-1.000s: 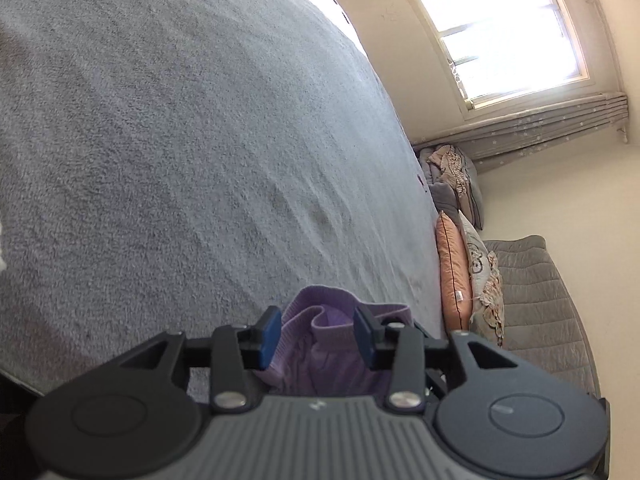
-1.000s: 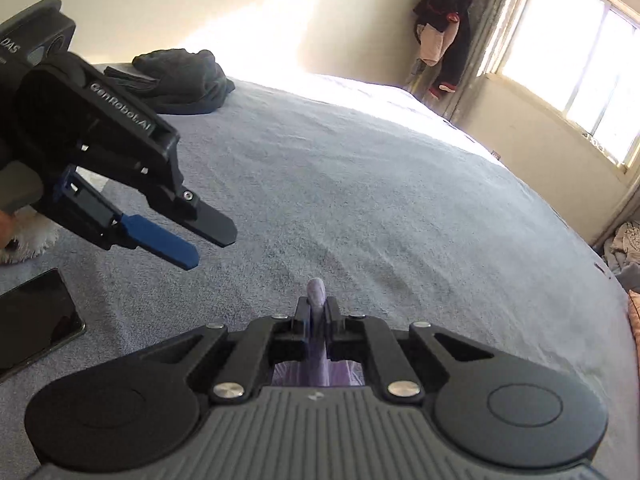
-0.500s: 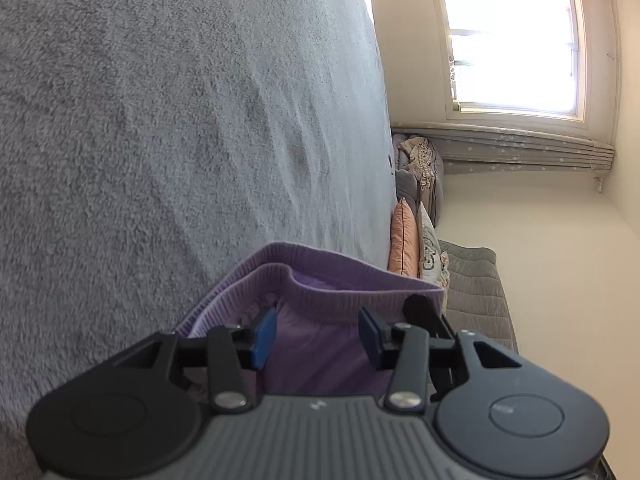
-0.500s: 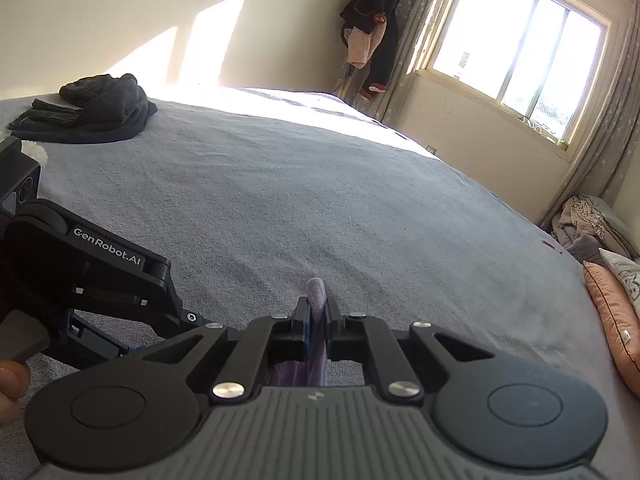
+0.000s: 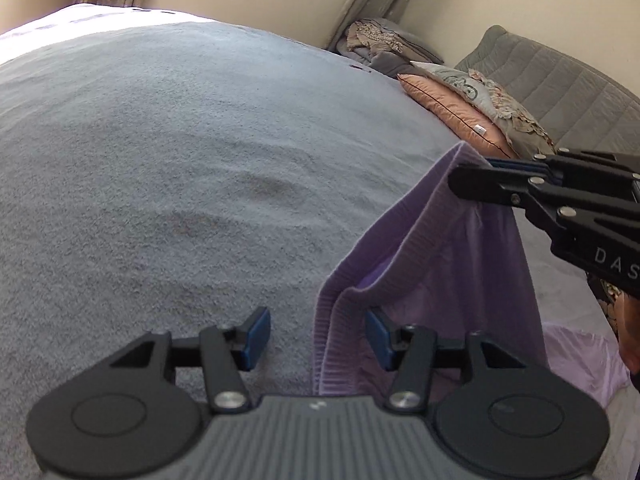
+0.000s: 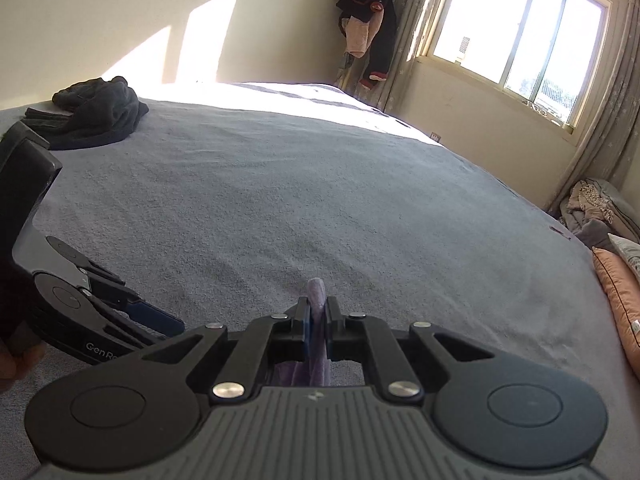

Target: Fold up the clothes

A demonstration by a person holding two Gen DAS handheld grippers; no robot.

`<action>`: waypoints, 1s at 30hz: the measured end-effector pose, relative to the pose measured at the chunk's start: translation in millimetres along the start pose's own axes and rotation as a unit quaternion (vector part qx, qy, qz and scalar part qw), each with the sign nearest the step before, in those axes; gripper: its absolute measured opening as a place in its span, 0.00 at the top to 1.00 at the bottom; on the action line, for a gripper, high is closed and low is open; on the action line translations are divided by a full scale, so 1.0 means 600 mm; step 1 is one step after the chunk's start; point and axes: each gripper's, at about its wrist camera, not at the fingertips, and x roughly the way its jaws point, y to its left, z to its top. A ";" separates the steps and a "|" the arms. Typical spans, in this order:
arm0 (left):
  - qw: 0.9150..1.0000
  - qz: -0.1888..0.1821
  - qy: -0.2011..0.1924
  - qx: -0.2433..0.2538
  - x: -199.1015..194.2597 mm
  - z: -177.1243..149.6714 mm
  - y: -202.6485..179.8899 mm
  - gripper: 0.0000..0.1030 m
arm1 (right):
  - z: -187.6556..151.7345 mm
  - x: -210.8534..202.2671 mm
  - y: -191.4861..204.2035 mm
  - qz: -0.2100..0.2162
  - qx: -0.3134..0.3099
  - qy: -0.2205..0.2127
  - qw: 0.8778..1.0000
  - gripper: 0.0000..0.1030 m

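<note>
A lilac garment point(image 5: 460, 280) with a ribbed hem hangs above the grey bed cover point(image 5: 160, 160). My right gripper point(image 5: 472, 184) comes in from the right of the left wrist view, shut on the hem's upper edge. In the right wrist view the right gripper point(image 6: 318, 312) pinches a lilac fold point(image 6: 316, 292) between its pads. My left gripper point(image 5: 318, 338) is lower on the same hem and its jaws are opening. The ribbed hem runs between them near the right pad, and the left pad stands apart from it. The left gripper's blue pad point(image 6: 160, 320) shows at the lower left.
A dark pile of clothes point(image 6: 96, 116) lies at the bed's far left corner. An orange pillow and patterned cushions point(image 5: 452, 104) lean on a grey quilted sofa point(image 5: 560, 92) past the bed's right edge. Dark clothes point(image 6: 368, 32) hang beside the window point(image 6: 516, 36).
The left gripper has rolled, so the bed now looks level, and its jaws have spread wider around the hem. The right gripper has come into its view, still shut on the lilac garment.
</note>
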 end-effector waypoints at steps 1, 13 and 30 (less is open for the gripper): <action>1.000 -0.009 -0.001 0.021 0.006 0.000 -0.006 0.44 | 0.000 0.000 0.001 0.003 0.000 0.000 1.000 0.93; 0.992 0.052 -0.035 0.112 0.050 0.000 -0.032 0.39 | 0.002 -0.021 0.009 0.031 0.015 -0.011 0.999 0.93; 0.998 0.030 -0.036 0.038 0.040 -0.007 0.018 0.62 | -0.034 -0.031 0.071 0.080 -0.011 -0.007 0.997 0.93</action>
